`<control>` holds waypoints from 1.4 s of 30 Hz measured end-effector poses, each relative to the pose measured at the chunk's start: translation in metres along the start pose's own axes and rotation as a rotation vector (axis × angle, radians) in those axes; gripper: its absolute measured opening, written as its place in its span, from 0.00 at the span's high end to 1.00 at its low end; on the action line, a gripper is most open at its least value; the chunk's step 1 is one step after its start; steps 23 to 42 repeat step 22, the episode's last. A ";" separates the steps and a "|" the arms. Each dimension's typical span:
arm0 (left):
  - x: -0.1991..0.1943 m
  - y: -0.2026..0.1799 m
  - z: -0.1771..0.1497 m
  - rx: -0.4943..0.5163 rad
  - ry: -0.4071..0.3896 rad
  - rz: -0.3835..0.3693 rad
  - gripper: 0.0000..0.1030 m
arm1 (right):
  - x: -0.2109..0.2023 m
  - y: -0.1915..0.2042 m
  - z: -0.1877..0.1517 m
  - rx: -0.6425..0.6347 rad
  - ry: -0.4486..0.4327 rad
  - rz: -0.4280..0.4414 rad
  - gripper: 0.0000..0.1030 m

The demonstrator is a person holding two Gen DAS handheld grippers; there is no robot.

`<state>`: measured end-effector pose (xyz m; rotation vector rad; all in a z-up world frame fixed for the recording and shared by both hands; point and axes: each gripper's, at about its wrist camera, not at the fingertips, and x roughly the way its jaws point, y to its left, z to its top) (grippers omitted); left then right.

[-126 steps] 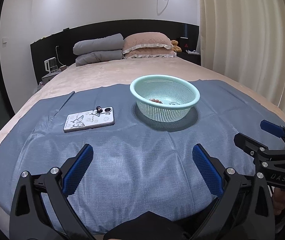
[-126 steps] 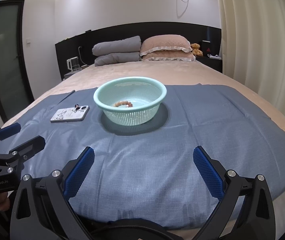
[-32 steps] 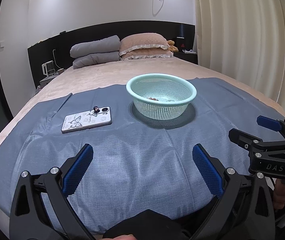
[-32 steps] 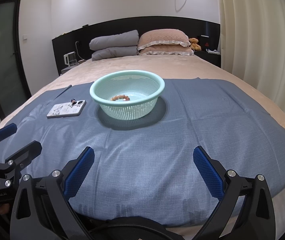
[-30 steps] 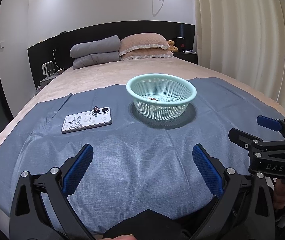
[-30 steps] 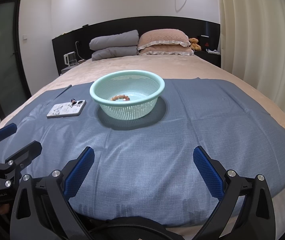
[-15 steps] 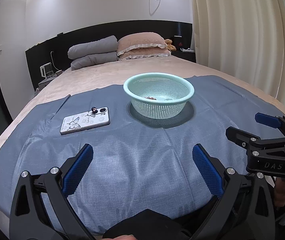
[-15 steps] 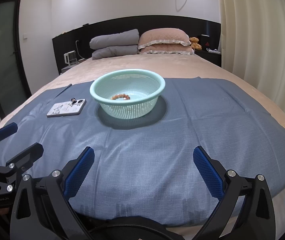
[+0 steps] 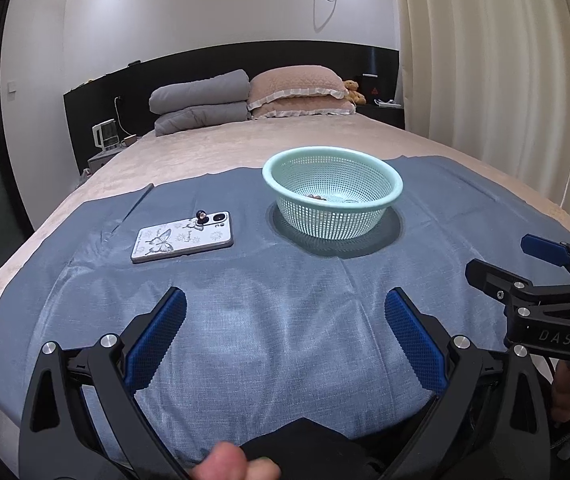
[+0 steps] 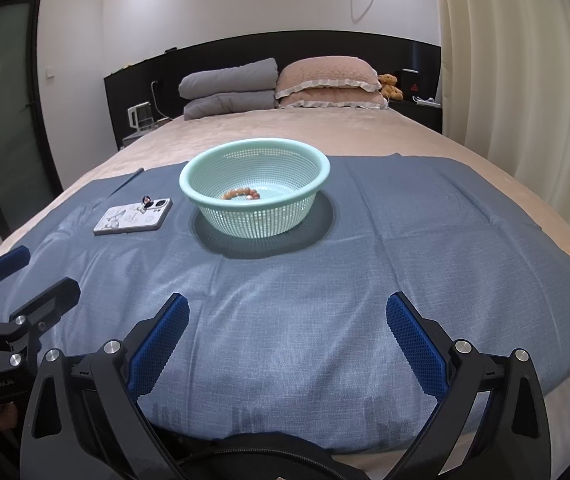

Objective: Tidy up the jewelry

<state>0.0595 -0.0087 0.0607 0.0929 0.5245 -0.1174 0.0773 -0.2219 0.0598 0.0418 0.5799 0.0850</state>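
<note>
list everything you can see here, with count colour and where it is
basket: 1, mint green, middle of the blue cloth
bead bracelet: 1, brown, inside the basket
phone: 1, white butterfly case, on the cloth left of the basket
small dark object: 1, on the phone's far end; too small to identify
blue cloth: 1, spread over the foot of the bed
bed cover: 1, beige, under the cloth
folded quilts: 2, grey, stacked at the headboard
pillows: 2, pink, stacked beside the quilts
teddy bear: 1, brown, right of the pillows
curtain: cream, right side
left gripper: black, blue pads, open, empty
right gripper: black, blue pads, open, empty
</note>
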 end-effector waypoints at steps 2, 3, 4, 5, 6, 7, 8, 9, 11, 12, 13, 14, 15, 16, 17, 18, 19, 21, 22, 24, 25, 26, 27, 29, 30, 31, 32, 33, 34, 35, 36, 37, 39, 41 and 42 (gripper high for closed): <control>-0.002 0.002 0.000 -0.011 -0.008 0.008 0.05 | 0.000 -0.001 0.000 -0.001 0.002 0.001 0.08; -0.002 0.003 0.000 -0.013 -0.008 0.005 0.05 | 0.000 -0.001 -0.001 -0.002 0.001 0.000 0.08; -0.001 0.004 0.000 -0.015 -0.005 0.005 0.05 | -0.001 -0.001 0.000 -0.003 0.000 0.000 0.08; -0.001 0.004 0.000 -0.017 -0.002 0.007 0.05 | -0.001 -0.001 0.000 -0.003 -0.001 -0.001 0.08; 0.001 0.004 0.000 -0.017 0.002 0.010 0.05 | -0.001 -0.001 0.000 -0.004 -0.001 -0.002 0.08; 0.001 0.004 0.000 -0.019 0.004 0.013 0.05 | -0.001 -0.001 0.000 -0.004 -0.002 -0.002 0.08; 0.001 0.005 0.000 -0.022 0.006 0.015 0.05 | -0.002 -0.001 0.000 -0.005 -0.001 -0.002 0.08; 0.001 0.006 -0.001 -0.025 0.006 0.012 0.05 | -0.002 -0.001 0.000 -0.004 -0.001 -0.002 0.08; 0.000 0.007 -0.001 -0.029 0.001 -0.014 0.05 | -0.002 -0.001 0.000 -0.003 0.001 -0.002 0.08; 0.000 0.007 -0.001 -0.029 0.002 -0.007 0.05 | -0.002 -0.001 0.000 -0.004 0.001 -0.002 0.08; 0.001 0.007 -0.001 -0.028 0.007 -0.007 0.05 | -0.002 -0.001 0.000 -0.004 0.001 -0.001 0.08; 0.003 0.007 -0.001 -0.027 0.013 -0.009 0.05 | -0.002 -0.001 0.000 -0.004 0.001 -0.002 0.08; 0.004 0.007 -0.001 -0.028 0.017 -0.006 0.05 | -0.002 -0.001 0.000 -0.004 0.001 -0.002 0.08; 0.004 0.007 -0.001 -0.031 0.020 0.000 0.05 | -0.002 0.000 0.001 -0.004 0.001 -0.002 0.08; 0.004 0.008 -0.001 -0.032 0.018 -0.007 0.05 | -0.002 0.000 0.001 -0.004 0.001 -0.002 0.08; 0.003 0.008 -0.001 -0.032 0.017 -0.026 0.05 | -0.002 -0.001 0.001 -0.003 0.001 -0.001 0.08; 0.003 0.007 -0.001 -0.031 0.018 -0.027 0.05 | -0.001 0.000 0.001 -0.003 0.002 -0.001 0.08; 0.004 0.006 -0.001 -0.027 0.020 -0.008 0.05 | -0.002 0.000 0.001 -0.003 0.004 0.000 0.08; 0.004 0.006 -0.001 -0.026 0.021 -0.008 0.05 | -0.002 0.000 0.001 -0.003 0.004 0.000 0.08; 0.004 0.006 -0.001 -0.026 0.021 -0.008 0.05 | -0.002 0.000 0.001 -0.003 0.004 0.000 0.08; 0.004 0.006 -0.001 -0.026 0.021 -0.008 0.05 | -0.002 0.000 0.001 -0.003 0.004 0.000 0.08; 0.004 0.006 -0.001 -0.026 0.021 -0.008 0.05 | -0.002 0.000 0.001 -0.003 0.004 0.000 0.08; 0.004 0.006 -0.001 -0.026 0.021 -0.008 0.05 | -0.002 0.000 0.001 -0.003 0.004 0.000 0.08; 0.004 0.006 -0.001 -0.026 0.021 -0.008 0.05 | -0.002 0.000 0.001 -0.003 0.004 0.000 0.08; 0.004 0.006 -0.001 -0.026 0.021 -0.008 0.05 | -0.002 0.000 0.001 -0.003 0.004 0.000 0.08; 0.004 0.006 -0.001 -0.026 0.021 -0.008 0.05 | -0.002 0.000 0.001 -0.003 0.004 0.000 0.08; 0.004 0.006 -0.001 -0.026 0.021 -0.008 0.05 | -0.002 0.000 0.001 -0.003 0.004 0.000 0.08; 0.004 0.006 -0.001 -0.026 0.021 -0.008 0.05 | -0.002 0.000 0.001 -0.003 0.004 0.000 0.08; 0.004 0.006 -0.001 -0.026 0.021 -0.008 0.05 | -0.002 0.000 0.001 -0.003 0.004 0.000 0.08; 0.004 0.006 -0.001 -0.026 0.021 -0.008 0.05 | -0.002 0.000 0.001 -0.003 0.004 0.000 0.08; 0.004 0.006 -0.001 -0.026 0.021 -0.008 0.05 | -0.002 0.000 0.001 -0.003 0.004 0.000 0.08; 0.004 0.006 -0.001 -0.026 0.021 -0.008 0.05 | -0.002 0.000 0.001 -0.003 0.004 0.000 0.08; 0.004 0.006 -0.001 -0.026 0.021 -0.008 0.05 | -0.002 0.000 0.001 -0.003 0.004 0.000 0.08; 0.004 0.006 -0.001 -0.026 0.021 -0.008 0.05 | -0.002 0.000 0.001 -0.003 0.004 0.000 0.08; 0.004 0.006 -0.001 -0.026 0.021 -0.008 0.05 | -0.002 0.000 0.001 -0.003 0.004 0.000 0.08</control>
